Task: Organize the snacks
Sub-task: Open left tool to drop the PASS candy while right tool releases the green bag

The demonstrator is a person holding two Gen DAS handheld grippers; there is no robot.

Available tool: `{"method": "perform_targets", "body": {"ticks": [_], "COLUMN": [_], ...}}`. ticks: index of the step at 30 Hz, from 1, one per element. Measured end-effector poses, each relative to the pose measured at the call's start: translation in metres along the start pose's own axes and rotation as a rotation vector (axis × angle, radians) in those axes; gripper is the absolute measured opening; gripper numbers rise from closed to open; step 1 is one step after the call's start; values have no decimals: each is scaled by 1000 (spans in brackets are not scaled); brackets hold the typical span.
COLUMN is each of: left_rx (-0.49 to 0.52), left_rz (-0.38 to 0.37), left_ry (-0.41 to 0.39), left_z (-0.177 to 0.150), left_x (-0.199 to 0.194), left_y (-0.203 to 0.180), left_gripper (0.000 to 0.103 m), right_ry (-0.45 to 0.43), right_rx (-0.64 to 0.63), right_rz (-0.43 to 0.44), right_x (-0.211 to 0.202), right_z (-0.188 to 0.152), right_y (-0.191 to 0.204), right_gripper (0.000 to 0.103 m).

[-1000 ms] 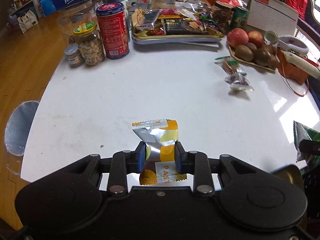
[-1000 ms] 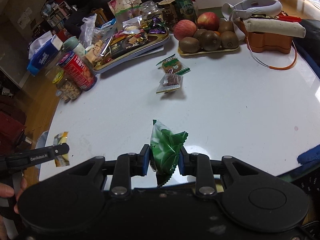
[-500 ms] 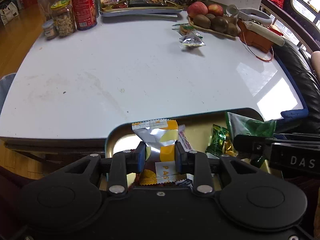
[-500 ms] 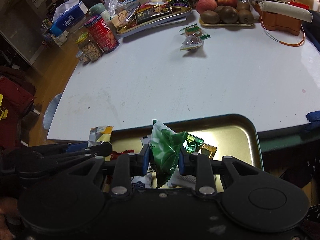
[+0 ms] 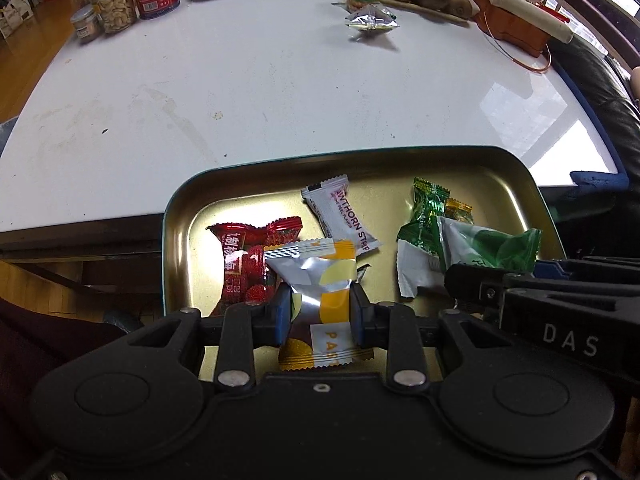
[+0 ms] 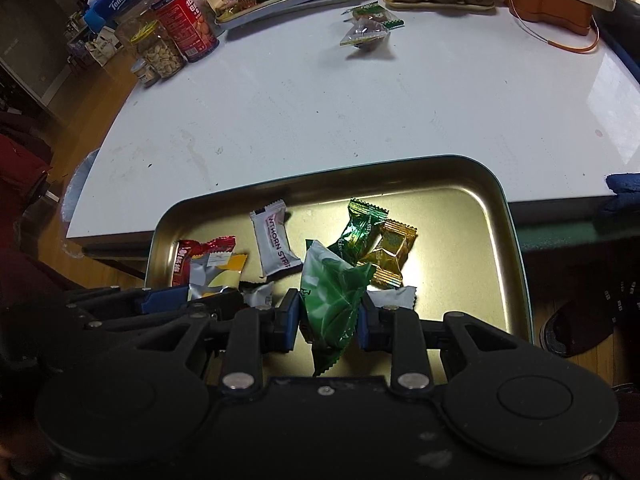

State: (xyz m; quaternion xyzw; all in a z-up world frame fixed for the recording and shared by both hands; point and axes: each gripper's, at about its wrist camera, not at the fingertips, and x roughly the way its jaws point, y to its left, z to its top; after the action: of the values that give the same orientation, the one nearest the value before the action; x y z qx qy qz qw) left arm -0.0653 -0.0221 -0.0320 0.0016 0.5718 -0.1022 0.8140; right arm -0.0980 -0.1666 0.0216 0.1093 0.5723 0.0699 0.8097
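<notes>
1. A second ago both my grippers looked out over the white worktop [image 5: 280,92]. Now both views are filled in their lower half by the gold tray [image 5: 536,200], which sits off the worktop's near edge. I have carried both snacks back from the worktop to above the tray.

2. My left gripper [image 5: 320,312] is clamped on the silver-and-yellow packet [image 5: 316,280], its pads squeezing the wrapper at the waist. The packet hangs at lower centre of the left view, over the tray's left part and in front of the red strawberry-print packet [image 5: 244,264].

3. My right gripper [image 6: 330,320] is closed on the green packet [image 6: 332,292], at lower centre of the right view, above the middle of the tray. Neither grip has slackened through the carry.

4. Already lying in the tray: the white hawthorn strip [image 5: 344,216] towards the upper middle, and the dark green candy [image 6: 360,228] touching the gold candy [image 6: 392,256] to the right.

5. What this means, as I judge it: the carrying is done and the release comes next. Both packets are over the tray floor, so opening each gripper should drop them inside the rim.

6. Two loose snacks [image 6: 368,26] remain at the upper centre of the worktop, near the fruit plate [image 6: 440,0]. I reckon those are my next trip.
</notes>
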Motion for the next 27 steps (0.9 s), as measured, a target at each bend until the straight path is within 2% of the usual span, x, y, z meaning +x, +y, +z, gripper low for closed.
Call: {"method": "perform_targets", "body": {"ticks": [2, 4, 5, 6, 9, 19, 27], "left_rx": [2, -4, -9, -12, -5, -17, -27], "left_rz": [2, 14, 15, 16, 40, 27, 13], "left_ry": [17, 35, 39, 33, 16, 13, 23], "left_z": [-2, -1, -1, -2, -3, -4, 0], "left_x": [2, 4, 4, 3, 1, -2, 0], "left_y": [-1, -1, 0, 0, -2, 1, 3], "left_gripper": [40, 47, 54, 58, 59, 58, 58], "right_ry": [7, -3, -2, -11, -27, -38, -77], "right_rx": [-11, 6, 15, 20, 26, 53, 93], "right_rz": [-15, -34, -44, -50, -59, -37, -33], "right_x": [2, 2, 1, 0, -3, -7, -19], "right_z": [2, 4, 5, 6, 5, 8, 33], "right_y": [2, 2, 1, 1, 0, -2, -15], "right_gripper": [32, 36, 49, 57, 57, 58, 58]}}
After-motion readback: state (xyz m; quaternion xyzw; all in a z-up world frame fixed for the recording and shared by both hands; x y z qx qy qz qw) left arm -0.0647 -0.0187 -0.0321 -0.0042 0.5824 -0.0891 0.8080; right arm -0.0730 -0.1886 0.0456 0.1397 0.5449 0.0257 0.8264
